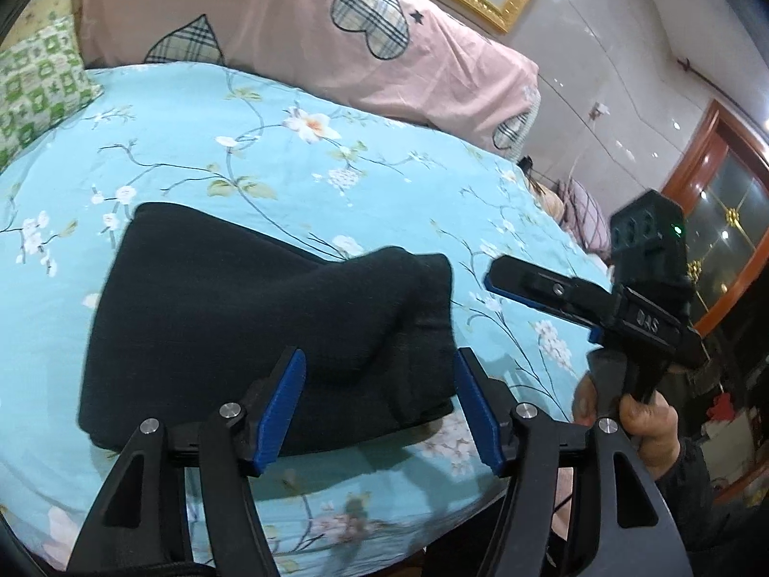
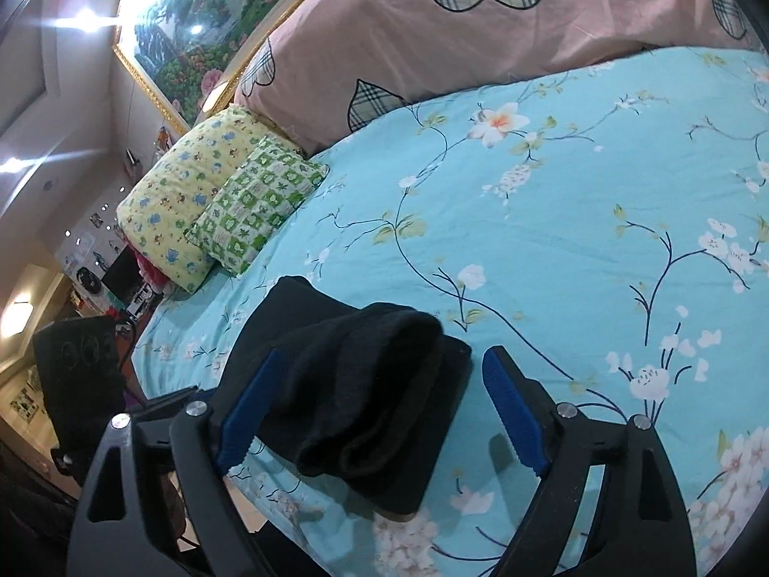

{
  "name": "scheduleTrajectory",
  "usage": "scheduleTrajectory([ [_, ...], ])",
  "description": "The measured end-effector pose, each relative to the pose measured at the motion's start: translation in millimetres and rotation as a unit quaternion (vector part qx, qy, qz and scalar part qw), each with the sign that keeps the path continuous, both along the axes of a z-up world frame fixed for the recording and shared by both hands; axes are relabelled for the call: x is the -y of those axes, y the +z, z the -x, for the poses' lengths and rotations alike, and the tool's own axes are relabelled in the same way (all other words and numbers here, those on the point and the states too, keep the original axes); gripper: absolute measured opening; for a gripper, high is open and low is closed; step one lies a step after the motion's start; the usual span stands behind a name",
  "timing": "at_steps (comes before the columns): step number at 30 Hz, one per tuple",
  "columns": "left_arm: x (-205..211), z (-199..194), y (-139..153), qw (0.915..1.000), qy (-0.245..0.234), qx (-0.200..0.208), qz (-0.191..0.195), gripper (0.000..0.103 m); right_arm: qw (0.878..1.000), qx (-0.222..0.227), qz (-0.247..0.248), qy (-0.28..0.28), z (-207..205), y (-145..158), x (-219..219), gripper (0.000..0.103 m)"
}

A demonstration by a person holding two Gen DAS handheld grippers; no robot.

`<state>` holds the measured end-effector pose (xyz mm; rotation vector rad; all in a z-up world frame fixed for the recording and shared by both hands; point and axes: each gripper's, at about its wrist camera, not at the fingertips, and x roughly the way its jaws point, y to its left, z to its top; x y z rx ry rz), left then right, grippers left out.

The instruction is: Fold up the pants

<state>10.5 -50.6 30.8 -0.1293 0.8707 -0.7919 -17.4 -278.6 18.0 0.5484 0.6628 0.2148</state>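
While you hold both tools over the bed, the scene reads as follows.

Pants: black pants (image 1: 269, 317) lie folded in a thick bundle on the near part of the bed, with the top layer humped and rumpled along its right side.
Bed cover: blue floral sheet (image 1: 250, 144) under the pants, visible all round them.
Left gripper: your left gripper (image 1: 379, 408) has its blue pads spread, one either side of the near edge of the bundle, not pressing the cloth.
Right gripper: your right gripper (image 2: 370, 413) stands wide apart, the pants between the pads but not pinched.
Hand: your right hand (image 1: 639, 428) grips its tool's handle at the right of the left camera's view.
Far side: pink quilt (image 2: 432, 33) with checked hearts; green pillow (image 2: 259, 202) and yellow pillow (image 2: 187, 206) at far left.
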Motion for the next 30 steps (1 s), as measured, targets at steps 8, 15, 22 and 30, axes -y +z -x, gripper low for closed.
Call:
scheduleTrajectory([
  [8, -28, -10, 2, 0.9994, 0.033, -0.001, 0.008, 0.066, 1.000, -0.004, 0.029, -0.010, 3, 8, -23, 0.090],
  [15, -53, -22, 2, 0.9978, 0.064, -0.005, 0.017, 0.068, 0.999, -0.011, 0.032, -0.020, 2, 5, -35, 0.090],
  [22, -74, -32, -2, 0.9957, 0.090, -0.011, 0.018, 0.072, 0.999, -0.027, 0.022, -0.032, 0, -3, -38, 0.090],
  [30, -95, -51, -12, 0.9929, 0.113, -0.029, 0.022, 0.073, 0.998, -0.047, 0.009, -0.036, -2, -15, -43, 0.090],
])
